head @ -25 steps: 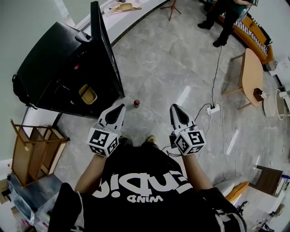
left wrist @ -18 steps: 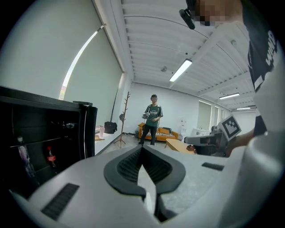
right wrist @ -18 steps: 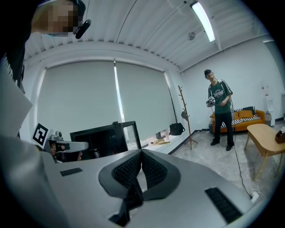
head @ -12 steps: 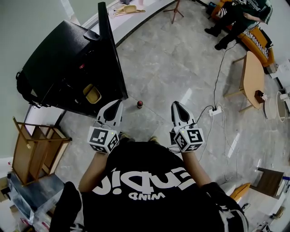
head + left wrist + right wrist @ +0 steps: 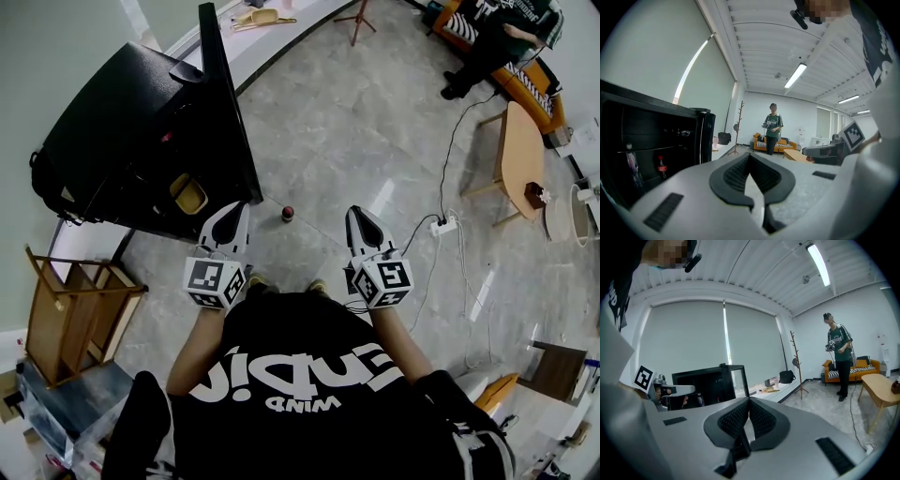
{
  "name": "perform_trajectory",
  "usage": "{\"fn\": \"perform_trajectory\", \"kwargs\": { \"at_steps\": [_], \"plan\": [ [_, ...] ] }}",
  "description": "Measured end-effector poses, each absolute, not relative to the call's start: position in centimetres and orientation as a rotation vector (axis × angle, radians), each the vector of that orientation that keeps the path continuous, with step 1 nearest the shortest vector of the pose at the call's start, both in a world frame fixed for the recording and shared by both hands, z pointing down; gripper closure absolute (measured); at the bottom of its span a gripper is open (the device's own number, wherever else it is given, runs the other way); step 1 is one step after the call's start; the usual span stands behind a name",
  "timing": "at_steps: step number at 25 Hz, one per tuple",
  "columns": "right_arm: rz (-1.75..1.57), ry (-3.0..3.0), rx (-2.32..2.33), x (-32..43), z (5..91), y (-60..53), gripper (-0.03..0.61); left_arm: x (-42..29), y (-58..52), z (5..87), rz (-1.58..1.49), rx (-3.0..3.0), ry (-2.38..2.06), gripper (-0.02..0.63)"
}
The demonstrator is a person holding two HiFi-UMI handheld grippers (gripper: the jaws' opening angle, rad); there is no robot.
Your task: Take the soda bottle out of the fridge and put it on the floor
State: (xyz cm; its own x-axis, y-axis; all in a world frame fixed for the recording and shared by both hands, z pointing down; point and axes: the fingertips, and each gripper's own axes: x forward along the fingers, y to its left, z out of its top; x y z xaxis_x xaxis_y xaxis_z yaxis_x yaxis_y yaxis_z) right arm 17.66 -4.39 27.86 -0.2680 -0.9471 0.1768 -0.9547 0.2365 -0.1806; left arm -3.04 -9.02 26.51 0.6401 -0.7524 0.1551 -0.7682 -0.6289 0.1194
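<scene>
Both tools are idle on my end. The left gripper (image 5: 234, 210) is at centre-left of the head view, jaws pressed together with nothing between them, and the left gripper view agrees. The right gripper (image 5: 358, 216) is at centre-right, jaws likewise together and empty per its own view. Both point up-frame, roughly parallel and well apart from each other. The small dark soda bottle with a red cap (image 5: 288, 214) stands upright on the grey tiled floor (image 5: 356, 122) at mid-frame. It is between the two gripper tips, a bit nearer the left one, touching neither. It sits just right of the bottom corner of the open fridge door (image 5: 225, 112). The black fridge (image 5: 112, 131) fills the upper left of the head view, with a yellow tub (image 5: 187, 194) in its lower part. In the left gripper view I see a second dark bottle with a red label (image 5: 661, 166) standing inside the fridge at frame left. A wooden rack (image 5: 70, 309) is at lower left; a light wooden table (image 5: 520, 150) and a white power strip (image 5: 442, 225) are at right. A person in a green shirt (image 5: 772, 125) stands far back in the room.
</scene>
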Motion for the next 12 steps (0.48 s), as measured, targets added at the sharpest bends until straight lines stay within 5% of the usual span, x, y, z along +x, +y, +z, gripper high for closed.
{"fn": "perform_trajectory", "kwargs": {
  "at_steps": [12],
  "plan": [
    [0.383, -2.442, 1.901, 18.04, 27.63, -4.45, 0.555, -3.12, -9.11, 26.57, 0.143, 2.685, -1.261, 0.606]
  ]
}}
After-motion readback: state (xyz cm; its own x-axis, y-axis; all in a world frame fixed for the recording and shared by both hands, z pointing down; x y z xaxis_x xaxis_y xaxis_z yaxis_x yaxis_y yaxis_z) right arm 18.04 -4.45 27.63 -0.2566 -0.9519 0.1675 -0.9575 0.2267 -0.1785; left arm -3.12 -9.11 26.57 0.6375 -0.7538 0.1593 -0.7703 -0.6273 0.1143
